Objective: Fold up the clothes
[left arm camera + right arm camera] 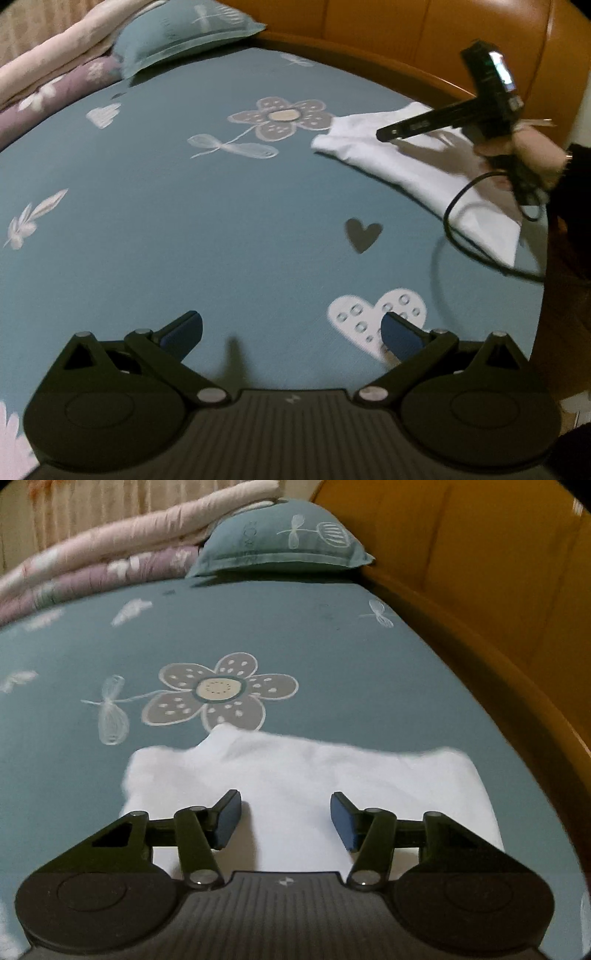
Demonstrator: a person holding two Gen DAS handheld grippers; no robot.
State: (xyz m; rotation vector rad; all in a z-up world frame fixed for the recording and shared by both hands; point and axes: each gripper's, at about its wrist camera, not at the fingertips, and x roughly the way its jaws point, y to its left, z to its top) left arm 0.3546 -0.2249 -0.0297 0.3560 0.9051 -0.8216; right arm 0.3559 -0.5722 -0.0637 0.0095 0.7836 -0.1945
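On the bed, from the tools outward:

Right tool [286, 819]: black two-finger tool with blue pads, jaws standing apart with nothing between them; it hangs over the near part of the folded white cloth.
Right tool, side view: in the left wrist view the same tool [384, 134] is gripped by a hand [524, 155] in a dark sleeve [576, 177], tilted down toward the cloth, its fingertips above the fabric; a black cable [458, 206] loops below the handle.
Left tool [291, 332]: matching black tool with blue pads, jaws spread wide and empty, over bare sheet, well apart from the cloth.
Folded white cloth [314, 775]: flat on the bed near its right edge, just beside the printed grey flower [218, 694].
Bed sheet [332, 646]: teal fabric with printed flowers, hearts and dragonflies.
White dotted heart [369, 310]: printed on the sheet beside the left tool's right pad.
Pillow [284, 542]: teal, at the far end of the bed.
Quilts [110, 550]: pink and mauve, stacked left of the pillow.
Bed frame [498, 590]: orange-brown padded surround along the right side.
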